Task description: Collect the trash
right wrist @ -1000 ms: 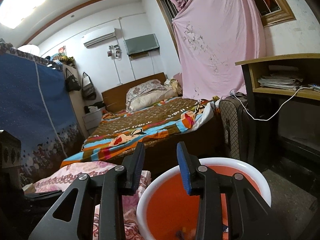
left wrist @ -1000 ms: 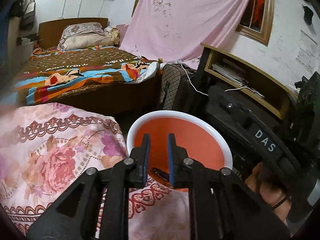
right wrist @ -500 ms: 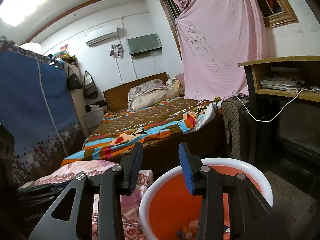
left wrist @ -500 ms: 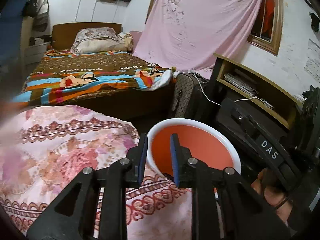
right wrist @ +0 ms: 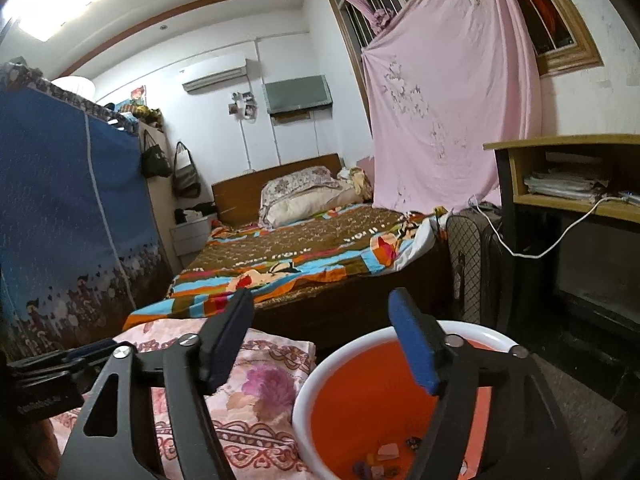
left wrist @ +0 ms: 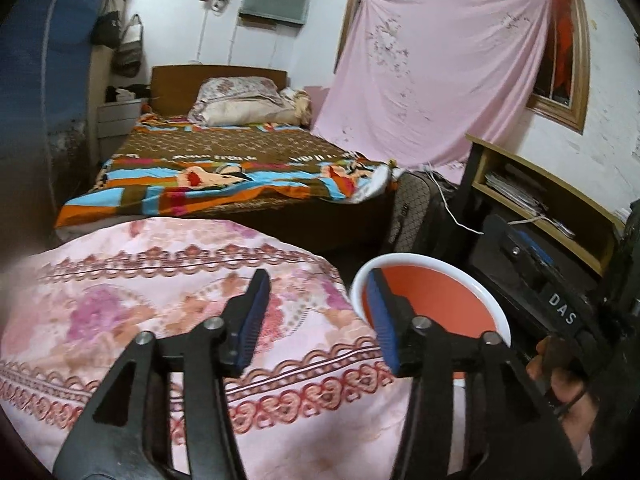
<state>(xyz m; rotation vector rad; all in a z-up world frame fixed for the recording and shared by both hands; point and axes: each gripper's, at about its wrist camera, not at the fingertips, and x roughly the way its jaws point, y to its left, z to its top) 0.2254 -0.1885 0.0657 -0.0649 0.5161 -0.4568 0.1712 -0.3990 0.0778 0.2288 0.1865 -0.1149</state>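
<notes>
Partly hidden by the opening, empty right gripper (right wrist: 320,312), bin (right wrist: 316,384) scraps (right wrist: 380,458) blur.

Bucket (right wrist: 400,400) sits right of the cloth-covered surface (left wrist: 160,300), touching its edge. Small scraps (right wrist: 384,454) lie in the bucket's bottom. Bed (left wrist: 224,176) is behind both, pillows (left wrist: 240,102) at its far end. Suitcase (right wrist: 468,264) stands between bed and shelf unit (right wrist: 568,192) at right.

Both jaws wider, opening — left gripper (left wrist: 318,312) now off the basin (left wrist: 496,320), over the floral cloth (left wrist: 120,304).
</notes>
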